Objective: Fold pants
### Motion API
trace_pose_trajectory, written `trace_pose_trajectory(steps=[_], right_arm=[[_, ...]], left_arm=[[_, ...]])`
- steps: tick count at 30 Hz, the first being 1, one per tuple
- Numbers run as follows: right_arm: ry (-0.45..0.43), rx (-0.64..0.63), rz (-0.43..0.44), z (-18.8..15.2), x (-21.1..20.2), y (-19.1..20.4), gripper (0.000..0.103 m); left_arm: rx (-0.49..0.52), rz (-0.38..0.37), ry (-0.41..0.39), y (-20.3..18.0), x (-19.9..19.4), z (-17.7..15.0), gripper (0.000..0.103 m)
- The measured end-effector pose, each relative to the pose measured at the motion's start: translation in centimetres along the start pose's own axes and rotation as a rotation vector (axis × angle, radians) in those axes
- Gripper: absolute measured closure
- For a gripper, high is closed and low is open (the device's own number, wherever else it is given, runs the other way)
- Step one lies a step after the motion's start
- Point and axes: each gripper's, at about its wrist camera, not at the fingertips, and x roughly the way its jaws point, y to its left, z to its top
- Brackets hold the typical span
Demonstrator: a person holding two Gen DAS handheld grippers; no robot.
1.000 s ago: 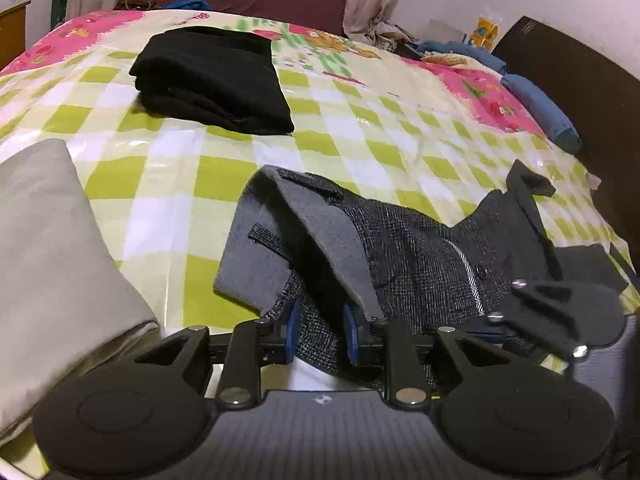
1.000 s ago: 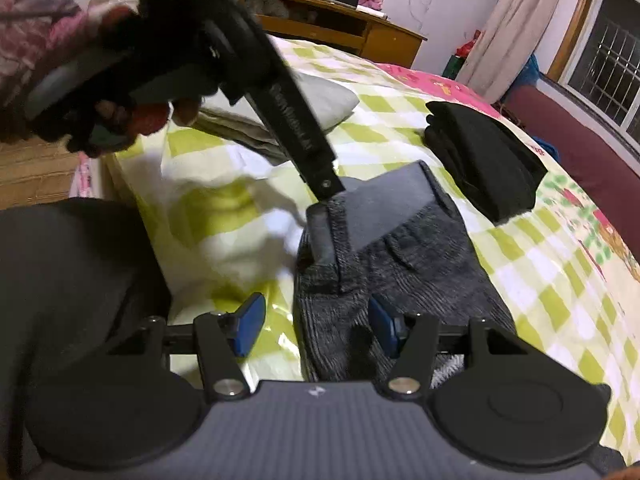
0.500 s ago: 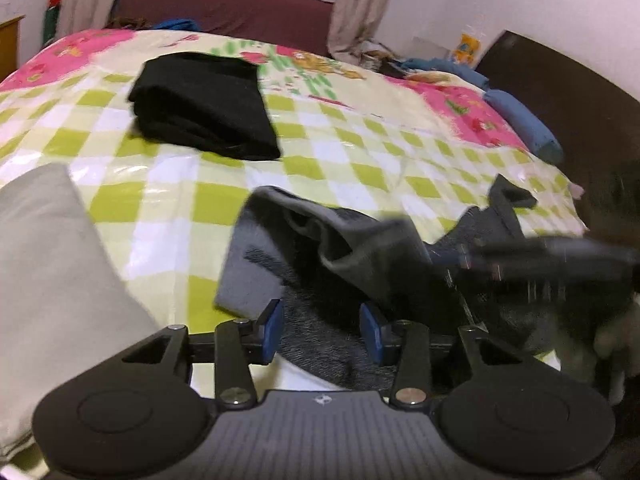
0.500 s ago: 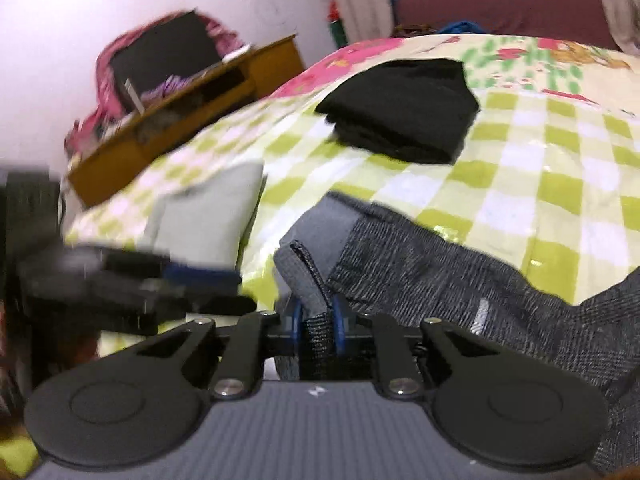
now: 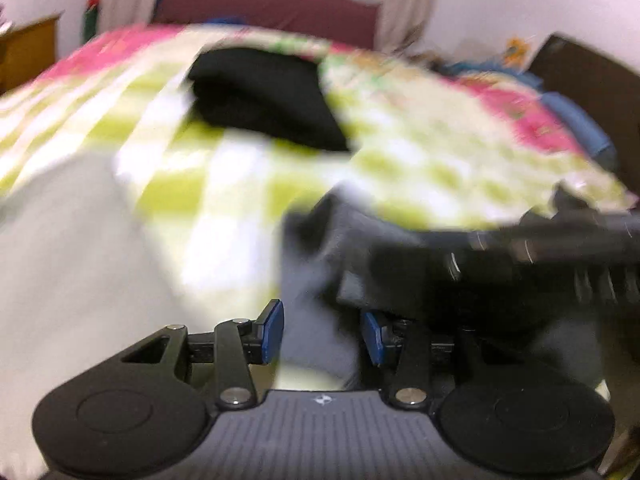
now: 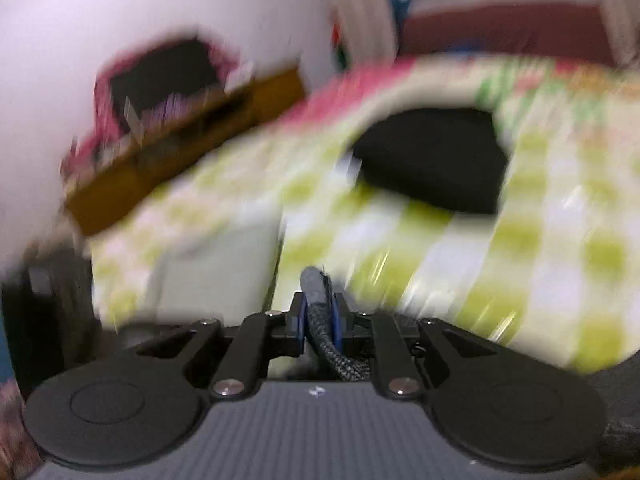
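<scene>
Two views, both heavily smeared, show a bed spread with a glossy green-and-white checked sheet (image 5: 240,184) whose far end turns pink and floral. No container shows in either view; the cloth lies loose on the sheet. On it, well back from both grippers, sits a folded black garment (image 5: 264,100), and nearer the edge of the sheet lies a pale grey folded cloth (image 5: 68,248), which in the right wrist view (image 6: 216,272) sits just left of the gripper. The dark grey woven pants (image 5: 316,264) are bunched on the near part of the sheet, right of the pale cloth. The left gripper (image 5: 322,330) points low over the sheet with its blue-padded fingers (image 5: 272,330) spread apart; grey fabric shows in the gap between them, but neither pad visibly presses it. Just right of it, across the pants, a blurred black shape that looks like the other tool (image 5: 560,240) reaches in from the right edge. The right gripper (image 6: 320,320) is level with the sheet's near edge, its pads drawn together and clamped on a thick rolled edge of the pants (image 6: 320,312), which sticks up a little past the fingertips and trails back toward the gripper body. Beyond the sheet, at its left, a wooden dresser (image 6: 188,148) stands against the white wall.
</scene>
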Motion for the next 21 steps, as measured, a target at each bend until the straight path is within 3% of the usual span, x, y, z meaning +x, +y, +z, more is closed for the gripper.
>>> trace_pose_trajectory(steps=[3, 6, 9, 11, 16, 21], right_arm=[[0.014, -0.016, 0.003, -1.8, 0.4, 0.9, 0.086], [-0.023, 0.033, 0.031, -1.5, -1.1, 0.1, 0.088], [-0.054, 0.001, 0.032, -0.8, -2.3, 0.2, 0.088], [-0.069, -0.016, 0.025, -0.8, -2.2, 0.8, 0.088], [0.000, 0.027, 0.048, -3.0, -0.2, 0.5, 0.082], [-0.037, -0.062, 0.006, -4.1, 0.7, 1.3, 0.078]], left_arm=[[-0.024, -0.001, -0.013, 0.6, -0.4, -1.6, 0.047], [-0.061, 0.008, -0.063, 0.3, -0.8, -1.4, 0.047], [-0.094, 0.024, -0.117, 0.1, -1.0, -0.4, 0.047], [-0.079, 0.065, -0.119, 0.1, -0.8, -0.1, 0.047], [-0.035, 0.105, -0.067, 1.1, -2.2, -1.9, 0.047], [-0.048, 0.161, -0.098, 0.8, -5.4, -3.0, 0.046]])
